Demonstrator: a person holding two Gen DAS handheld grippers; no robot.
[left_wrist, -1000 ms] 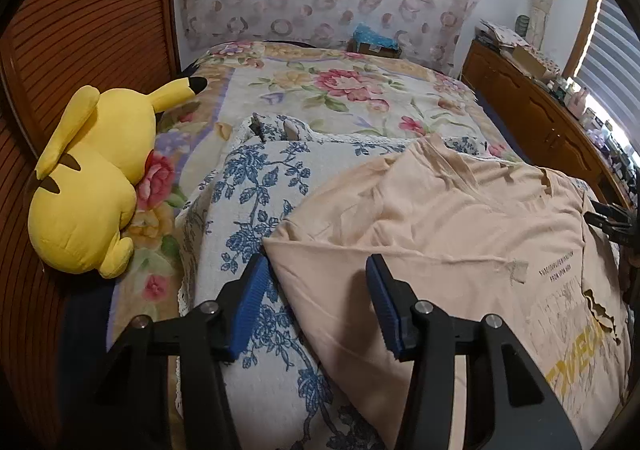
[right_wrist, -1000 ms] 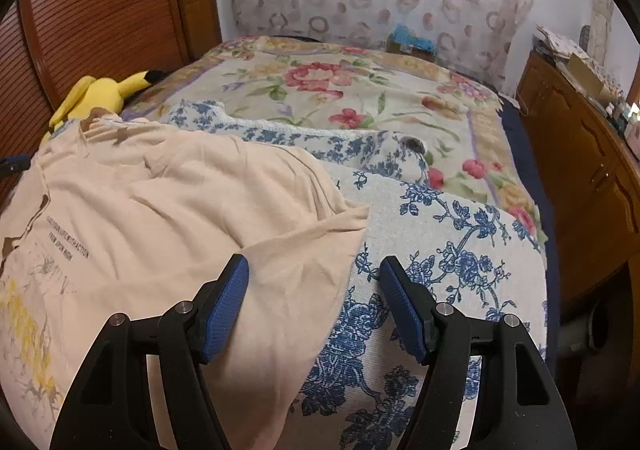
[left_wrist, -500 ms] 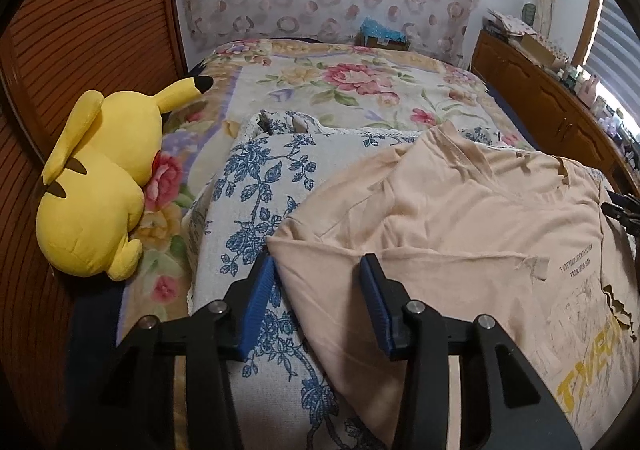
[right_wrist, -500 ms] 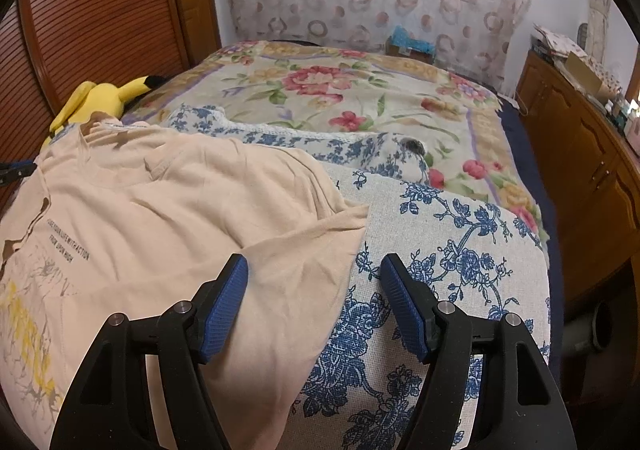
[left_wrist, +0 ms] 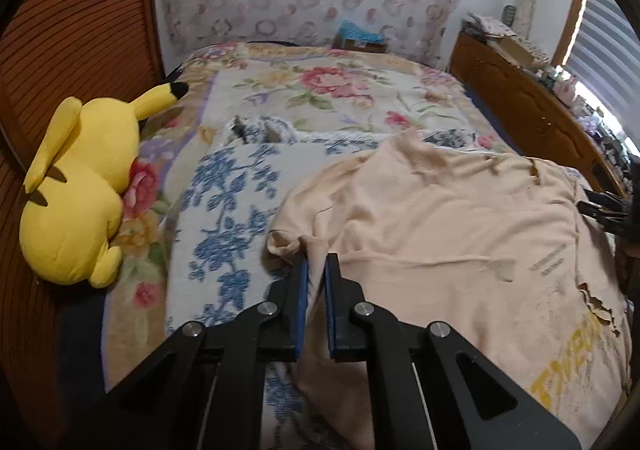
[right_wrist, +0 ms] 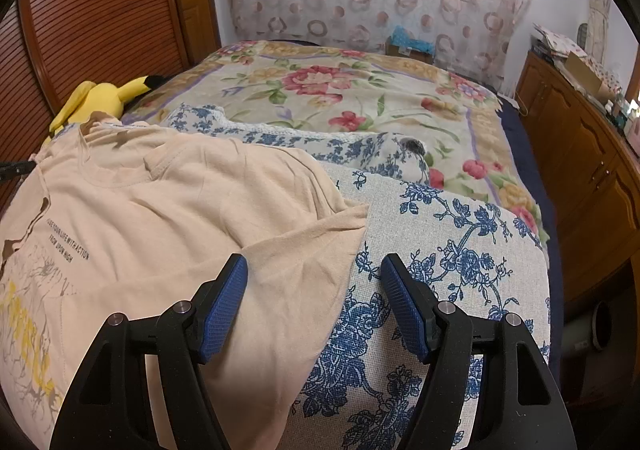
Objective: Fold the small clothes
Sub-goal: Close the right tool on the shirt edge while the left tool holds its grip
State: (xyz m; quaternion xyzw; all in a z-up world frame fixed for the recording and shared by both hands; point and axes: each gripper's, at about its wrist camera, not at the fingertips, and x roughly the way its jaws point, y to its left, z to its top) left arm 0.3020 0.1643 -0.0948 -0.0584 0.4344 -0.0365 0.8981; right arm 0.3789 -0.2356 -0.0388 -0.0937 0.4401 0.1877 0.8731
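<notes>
A beige T-shirt (left_wrist: pixel 440 226) with yellow print lies front up on a blue-flowered white cloth (left_wrist: pixel 228 202) on the bed. My left gripper (left_wrist: pixel 316 264) is shut on the T-shirt's left sleeve edge, and the fabric bunches up between the blue pads. In the right wrist view the same T-shirt (right_wrist: pixel 168 218) spreads to the left. My right gripper (right_wrist: pixel 314 270) stands open over the other sleeve's hem, its left pad above the fabric and its right pad above the blue-flowered cloth (right_wrist: pixel 448 250).
A yellow plush toy (left_wrist: pixel 76 186) lies at the bed's left edge by a wooden slatted wall (left_wrist: pixel 72 22). A flowered bedspread (left_wrist: pixel 340 90) covers the far bed. A wooden cabinet (right_wrist: pixel 584 154) runs along the right side.
My left gripper's jaws have closed onto the sleeve edge, pinching the fabric into a fold. The right gripper has not moved.
</notes>
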